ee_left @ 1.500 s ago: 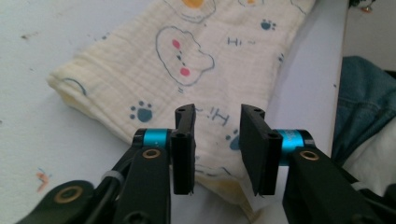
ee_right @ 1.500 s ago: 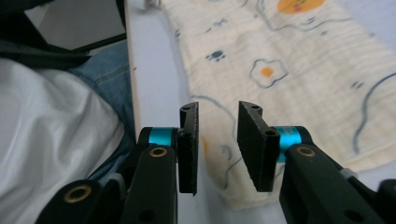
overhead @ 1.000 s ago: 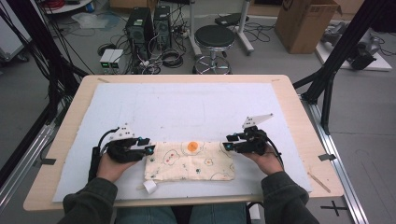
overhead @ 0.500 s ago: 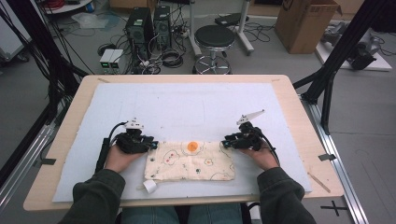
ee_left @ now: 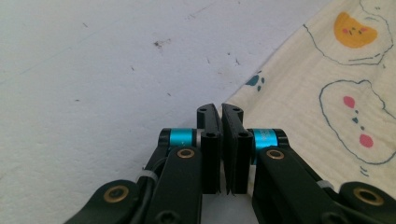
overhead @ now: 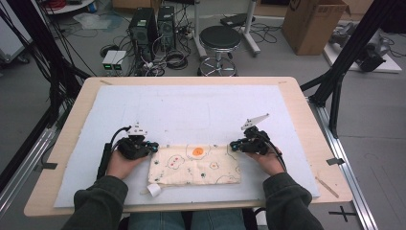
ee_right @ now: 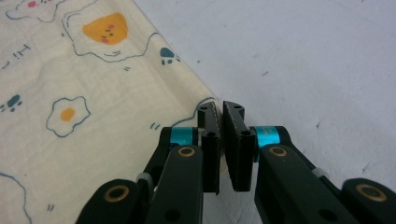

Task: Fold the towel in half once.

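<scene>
Cloth (overhead: 195,165) flat as before, both hand-held grippers closed on corners

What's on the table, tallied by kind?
Printed cloth: 1
White mat: 1
Tools: 2, left and right, each shut on a far corner of the cloth
Total: 4
</scene>
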`<state>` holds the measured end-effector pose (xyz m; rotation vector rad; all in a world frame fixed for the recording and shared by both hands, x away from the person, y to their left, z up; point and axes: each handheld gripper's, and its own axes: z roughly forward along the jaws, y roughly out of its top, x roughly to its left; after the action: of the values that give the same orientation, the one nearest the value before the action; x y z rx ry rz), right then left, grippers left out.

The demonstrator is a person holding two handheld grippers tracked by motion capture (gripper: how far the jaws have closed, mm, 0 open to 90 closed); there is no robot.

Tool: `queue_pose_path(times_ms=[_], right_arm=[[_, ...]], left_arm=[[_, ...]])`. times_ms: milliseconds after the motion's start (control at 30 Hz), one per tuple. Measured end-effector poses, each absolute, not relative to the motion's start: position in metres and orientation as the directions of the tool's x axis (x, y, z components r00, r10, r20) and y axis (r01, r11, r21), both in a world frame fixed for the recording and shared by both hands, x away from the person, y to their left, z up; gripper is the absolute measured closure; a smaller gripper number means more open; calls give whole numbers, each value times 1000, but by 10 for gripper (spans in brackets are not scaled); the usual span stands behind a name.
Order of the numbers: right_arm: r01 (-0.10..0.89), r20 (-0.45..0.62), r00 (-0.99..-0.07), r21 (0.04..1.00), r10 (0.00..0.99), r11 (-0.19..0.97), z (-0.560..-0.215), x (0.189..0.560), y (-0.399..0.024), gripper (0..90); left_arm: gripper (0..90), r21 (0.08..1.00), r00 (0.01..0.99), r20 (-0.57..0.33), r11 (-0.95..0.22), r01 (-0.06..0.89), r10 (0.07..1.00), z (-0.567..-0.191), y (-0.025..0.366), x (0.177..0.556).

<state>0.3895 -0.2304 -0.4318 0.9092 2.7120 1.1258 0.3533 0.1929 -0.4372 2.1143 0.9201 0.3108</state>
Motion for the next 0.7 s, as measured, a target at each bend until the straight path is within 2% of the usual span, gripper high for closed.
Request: queue_pose_path(times_ms=[300,700], right_arm=[[477,140,-820,703,555,528,-421,395,-225,856],[513,155,-788,700,596,497,-423,434,-211,854]], left_arm=[[860,785,666,-89,-360,504,740,-432,201,359],[857,790,615,-117,-303,534,780,-425,212,393]])
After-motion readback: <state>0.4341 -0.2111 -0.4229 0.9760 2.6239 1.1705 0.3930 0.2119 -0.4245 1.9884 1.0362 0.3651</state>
